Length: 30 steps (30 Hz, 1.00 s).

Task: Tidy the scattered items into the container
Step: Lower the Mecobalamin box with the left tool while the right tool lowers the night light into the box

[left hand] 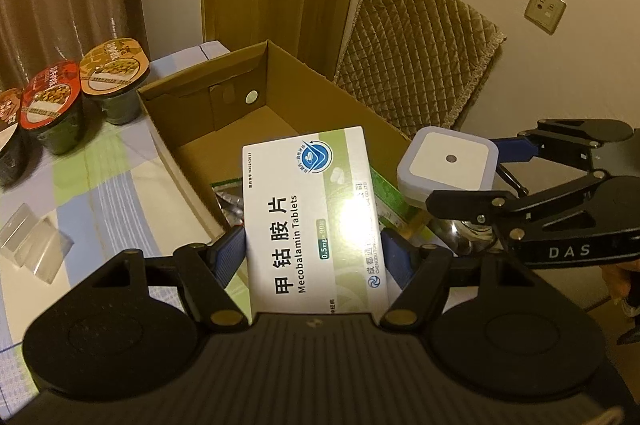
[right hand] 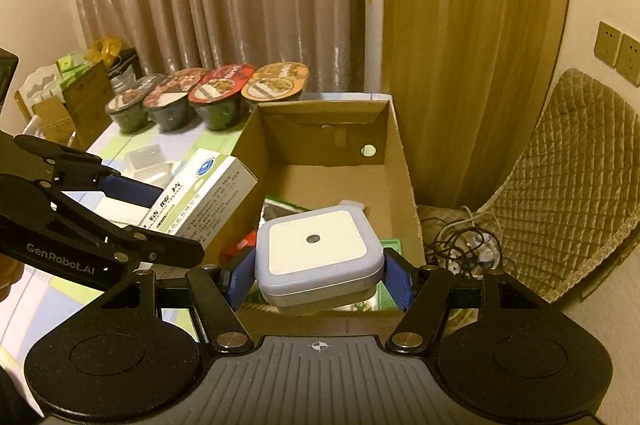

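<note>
Box [right hand: 400,161]: some packets already inside. Left gripper [left hand: 312,253] clamped on tablet carton [left hand: 312,209], right gripper [right hand: 318,279] on night light [right hand: 318,249], both above box. Clear pieces [left hand: 34,245] remain on table.

Medicine box [left hand: 312,221]: white and green carton printed "Mecobalamin Tablets", held flat-face up at centre frame, over the near edge of the container.

Night light [right hand: 318,257]: square, pale lilac housing, white face with a small dark dot, centre frame, tilted slightly.

Cardboard box [right hand: 400,161]: brown, open-topped, upper centre; a few packets lie at its near end.
</note>
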Each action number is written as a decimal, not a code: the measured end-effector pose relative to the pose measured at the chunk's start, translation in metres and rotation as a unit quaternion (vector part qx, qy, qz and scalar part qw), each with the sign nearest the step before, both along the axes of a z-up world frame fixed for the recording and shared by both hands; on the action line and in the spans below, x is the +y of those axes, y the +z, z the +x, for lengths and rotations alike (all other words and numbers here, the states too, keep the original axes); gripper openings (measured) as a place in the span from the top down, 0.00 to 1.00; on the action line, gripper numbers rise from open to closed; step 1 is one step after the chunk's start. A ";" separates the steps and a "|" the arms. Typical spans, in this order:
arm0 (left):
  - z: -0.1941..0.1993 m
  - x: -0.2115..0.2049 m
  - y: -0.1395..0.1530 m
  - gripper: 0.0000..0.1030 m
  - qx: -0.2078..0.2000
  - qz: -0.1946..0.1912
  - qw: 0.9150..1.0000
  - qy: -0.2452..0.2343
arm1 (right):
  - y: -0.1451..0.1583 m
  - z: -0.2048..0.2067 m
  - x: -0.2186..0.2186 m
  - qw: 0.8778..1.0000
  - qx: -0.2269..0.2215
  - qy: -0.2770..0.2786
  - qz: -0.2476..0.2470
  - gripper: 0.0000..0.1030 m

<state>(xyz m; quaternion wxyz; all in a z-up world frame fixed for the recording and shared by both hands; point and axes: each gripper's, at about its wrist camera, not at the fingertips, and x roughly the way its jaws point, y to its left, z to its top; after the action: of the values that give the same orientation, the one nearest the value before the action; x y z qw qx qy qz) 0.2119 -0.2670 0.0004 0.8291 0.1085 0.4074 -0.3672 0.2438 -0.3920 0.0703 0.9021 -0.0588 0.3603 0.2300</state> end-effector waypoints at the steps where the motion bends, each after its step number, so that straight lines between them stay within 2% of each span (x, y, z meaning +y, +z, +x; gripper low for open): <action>1: 0.003 -0.002 -0.001 0.34 0.000 -0.001 1.000 0.000 | -0.001 0.002 0.000 1.000 0.000 -0.002 0.000 0.33; 23: 0.033 -0.023 -0.019 0.34 0.013 -0.015 1.000 0.004 | -0.016 0.042 -0.004 1.000 0.010 -0.018 -0.004 0.33; 30: 0.040 -0.025 -0.023 0.33 0.013 -0.023 0.999 0.024 | -0.018 0.047 -0.005 1.000 0.009 -0.024 -0.004 0.34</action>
<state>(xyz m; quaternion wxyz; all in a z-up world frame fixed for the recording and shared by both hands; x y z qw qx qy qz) 0.2518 -0.2924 -0.0224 0.8343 0.0751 0.4123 -0.3582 0.2912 -0.3972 0.0527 0.9037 -0.0514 0.3710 0.2073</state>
